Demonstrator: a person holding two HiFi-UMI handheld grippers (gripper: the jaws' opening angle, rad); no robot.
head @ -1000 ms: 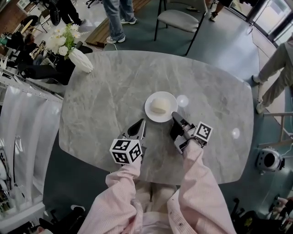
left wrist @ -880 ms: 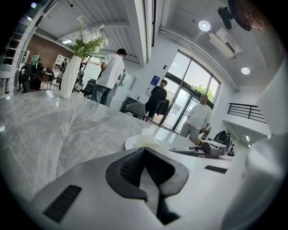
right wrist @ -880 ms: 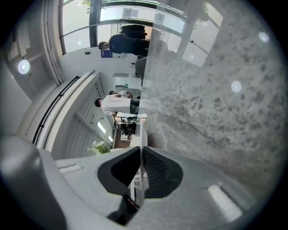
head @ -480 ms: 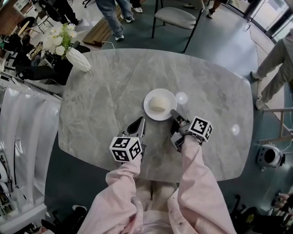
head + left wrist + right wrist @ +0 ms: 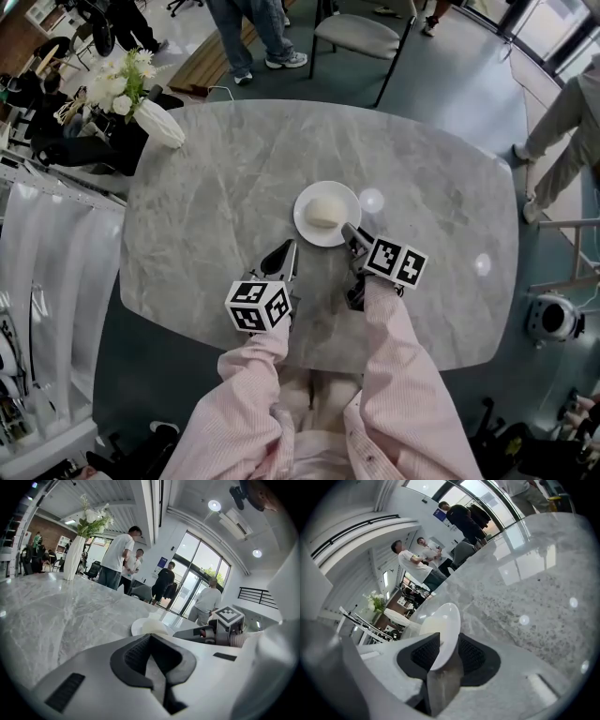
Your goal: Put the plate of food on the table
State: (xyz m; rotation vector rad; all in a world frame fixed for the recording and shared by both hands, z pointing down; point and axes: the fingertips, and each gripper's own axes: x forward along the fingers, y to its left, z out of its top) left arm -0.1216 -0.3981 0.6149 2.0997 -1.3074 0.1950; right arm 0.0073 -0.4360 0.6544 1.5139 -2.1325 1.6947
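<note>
A white plate [image 5: 305,202] with a pale bun [image 5: 324,212] on it rests flat on the grey marble table [image 5: 216,178], near its middle. My right gripper [image 5: 349,232] is at the plate's near right rim. In the right gripper view the plate's rim [image 5: 446,620] lies between the dark pads [image 5: 474,656], and the jaws are opening around it. My left gripper [image 5: 284,253] hovers just left of and below the plate, shut and holding nothing. The left gripper view shows the plate [image 5: 138,626] and the right gripper [image 5: 187,633] beyond the left gripper's jaws.
A white vase of flowers [image 5: 141,89] stands at the table's far left corner. A chair [image 5: 361,37] sits beyond the far edge, and people stand around the room [image 5: 248,28]. A white rack [image 5: 47,244] lines the left side.
My right gripper has turned at the plate's rim, its marker cube now facing up more, and its jaws have spread. The plate and the left gripper have stayed where they were.
</note>
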